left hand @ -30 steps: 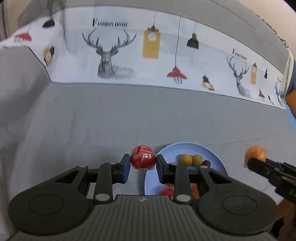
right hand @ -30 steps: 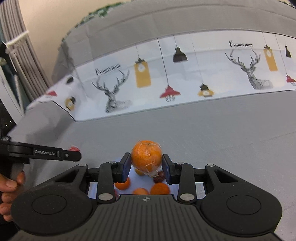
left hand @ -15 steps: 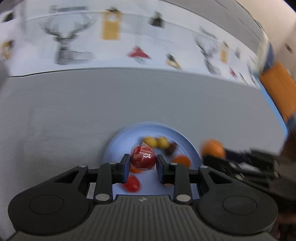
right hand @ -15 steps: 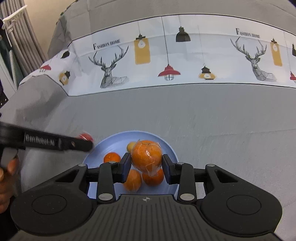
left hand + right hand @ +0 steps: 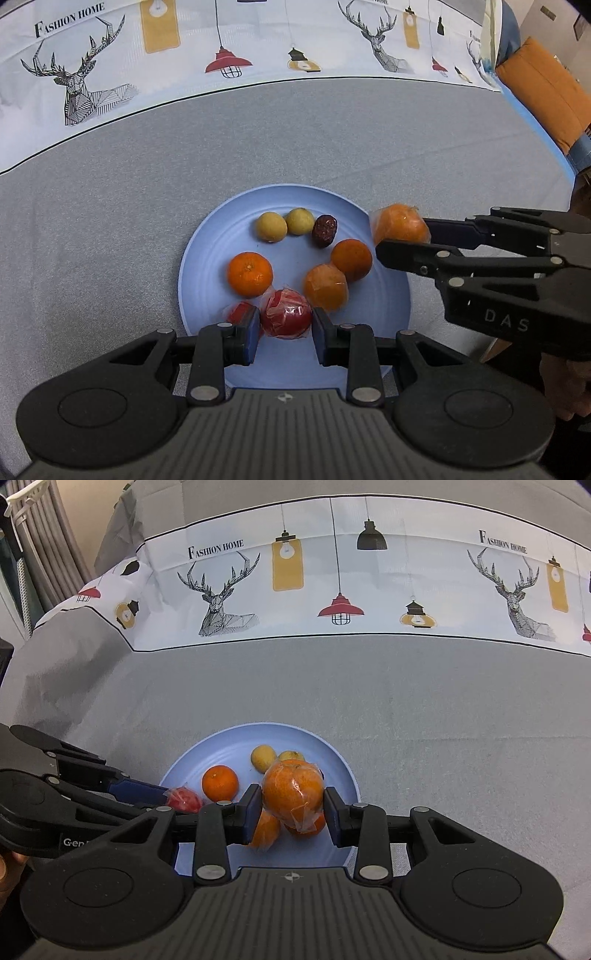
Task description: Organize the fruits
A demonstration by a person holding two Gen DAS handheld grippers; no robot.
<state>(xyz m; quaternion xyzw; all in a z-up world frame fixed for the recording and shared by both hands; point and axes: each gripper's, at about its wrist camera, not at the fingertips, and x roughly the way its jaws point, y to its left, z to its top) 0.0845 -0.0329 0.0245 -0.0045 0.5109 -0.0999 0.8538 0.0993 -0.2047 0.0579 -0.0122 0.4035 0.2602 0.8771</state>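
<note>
A light blue plate [image 5: 207,258] lies on the grey cloth; it also shows in the right wrist view [image 5: 332,764]. On it are several oranges, two small yellow fruits [image 5: 271,226], a dark red date [image 5: 324,230] and a red wrapped fruit [image 5: 239,313]. My left gripper [image 5: 285,325] is shut on a red plastic-wrapped fruit [image 5: 286,314] over the plate's near edge. My right gripper [image 5: 291,805] is shut on a plastic-wrapped orange [image 5: 293,794] above the plate's right side; this orange shows in the left wrist view [image 5: 400,225] too.
The grey cloth [image 5: 110,221] has a white printed band [image 5: 221,48] with deer and lamps at the back. An orange cushion [image 5: 546,92] sits at far right. Grey curtains [image 5: 44,554] hang at left.
Both grippers have moved in over the plate with their fruits still held. The left one came from the plate's left side, the right one from its right side.
</note>
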